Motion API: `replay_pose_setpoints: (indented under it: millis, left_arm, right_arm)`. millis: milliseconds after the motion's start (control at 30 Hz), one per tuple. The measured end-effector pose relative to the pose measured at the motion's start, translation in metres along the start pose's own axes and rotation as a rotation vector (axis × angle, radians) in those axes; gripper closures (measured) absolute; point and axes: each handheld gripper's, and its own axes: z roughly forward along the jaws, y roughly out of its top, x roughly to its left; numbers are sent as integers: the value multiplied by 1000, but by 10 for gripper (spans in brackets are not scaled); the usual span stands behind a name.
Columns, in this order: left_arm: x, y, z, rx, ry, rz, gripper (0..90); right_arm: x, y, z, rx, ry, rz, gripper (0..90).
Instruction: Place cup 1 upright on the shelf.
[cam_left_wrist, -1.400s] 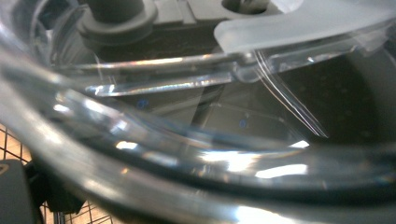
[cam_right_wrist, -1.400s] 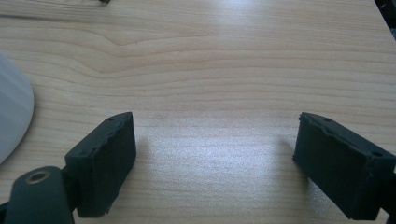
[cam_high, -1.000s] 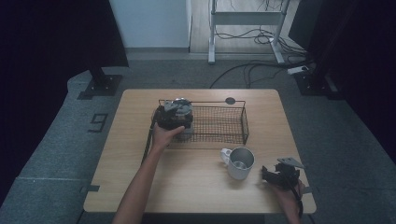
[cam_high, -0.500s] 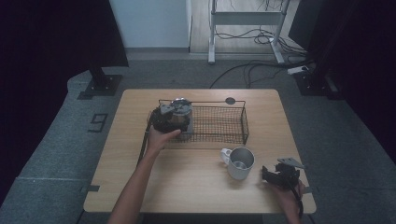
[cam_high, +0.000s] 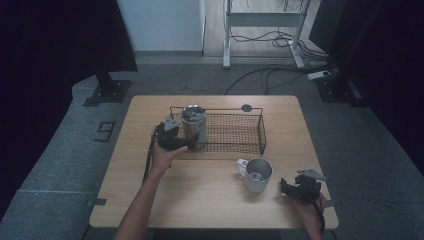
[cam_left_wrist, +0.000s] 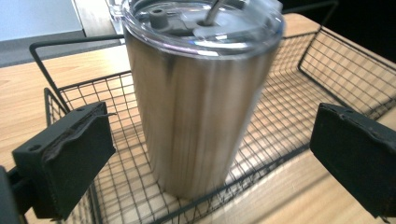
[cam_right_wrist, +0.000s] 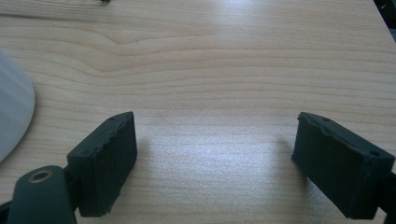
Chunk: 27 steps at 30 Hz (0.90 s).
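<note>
A steel tumbler (cam_high: 193, 125) with a clear lid stands upright in the left end of a black wire basket (cam_high: 262, 131). My left gripper (cam_high: 183, 139) is at the basket's left front corner, open. In the left gripper view the tumbler (cam_left_wrist: 201, 116) stands between the jaws of my left gripper (cam_left_wrist: 212, 135), and neither pad touches it. A metal mug (cam_high: 257, 175) with its handle to the left stands on the table in front of the basket. My right gripper (cam_high: 286, 186) rests to the right of the mug, open. In the right gripper view bare wood lies between its jaws (cam_right_wrist: 215, 140), with the mug's side (cam_right_wrist: 11, 112) at the left edge.
A small dark round disc (cam_high: 246, 107) lies behind the basket near the table's far edge. The wooden table (cam_high: 210, 205) has free room at the front left. My right gripper is close to the table's front right corner.
My left gripper has drawn back to the left and toward the person, off the tumbler, which now stands free in the basket. The right gripper has stayed in place.
</note>
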Motion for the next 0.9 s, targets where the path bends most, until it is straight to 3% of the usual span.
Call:
replay_pose_setpoints:
  millis: [233, 467, 900]
  left_arm:
    - [-4, -9, -23, -18, -30, 8, 1]
    - [-5, -25, -43, -21, -58, -16, 5]
    - [-9, -55, -69, 14, -102, -33, 8]
  right_arm:
    - [0, 0, 0, 0, 1, 0, 132]
    - [0, 0, 0, 0, 1, 0, 132]
    - [0, 0, 0, 0, 1, -1, 132]
